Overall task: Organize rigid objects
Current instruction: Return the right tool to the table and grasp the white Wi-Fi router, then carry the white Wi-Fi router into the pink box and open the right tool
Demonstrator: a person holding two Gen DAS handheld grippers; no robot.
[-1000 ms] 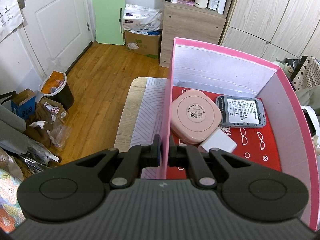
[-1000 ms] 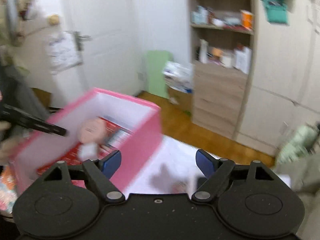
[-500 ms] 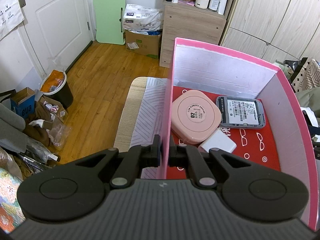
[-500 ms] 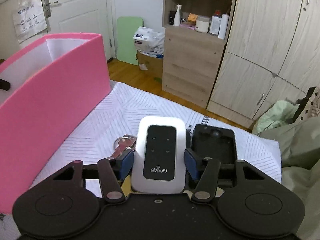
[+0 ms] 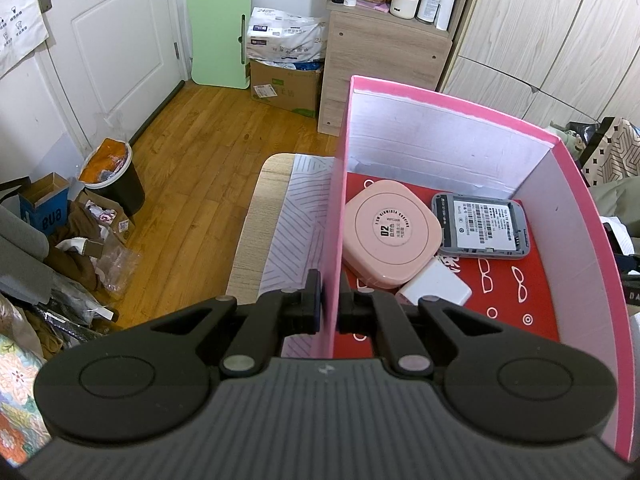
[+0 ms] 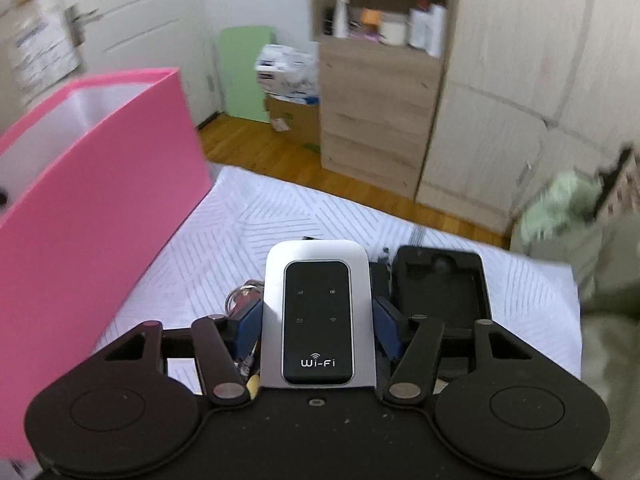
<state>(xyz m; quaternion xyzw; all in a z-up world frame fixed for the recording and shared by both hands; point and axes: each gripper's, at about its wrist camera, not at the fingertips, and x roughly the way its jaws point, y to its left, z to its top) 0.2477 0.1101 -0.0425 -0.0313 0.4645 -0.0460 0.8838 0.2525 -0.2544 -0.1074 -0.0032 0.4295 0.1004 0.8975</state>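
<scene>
My left gripper (image 5: 329, 312) is shut on the left wall of the open pink box (image 5: 448, 148). On the box's red floor lie a pink rounded case (image 5: 392, 232), a grey device with a label (image 5: 482, 226) and a small white block (image 5: 436, 290). In the right wrist view, my right gripper (image 6: 318, 322) has its blue pads pressed on both sides of a white Wi-Fi router (image 6: 316, 256). A black phone-shaped case (image 6: 440, 284) lies just right of it on the cloth, and a bunch of keys (image 6: 240, 296) lies just left. The pink box (image 6: 100, 200) stands to the left.
A white patterned cloth (image 6: 260, 220) covers the table. Beyond it are a wooden cabinet (image 6: 372, 120) and wardrobe doors (image 6: 520, 100). On the floor to the left are a bin (image 5: 112, 176), cardboard boxes and bags. Bedding lies at the right edge (image 6: 600, 260).
The right gripper swung away from the box, came down over the cloth and closed on the Wi-Fi router. The left gripper kept still on the box wall.
</scene>
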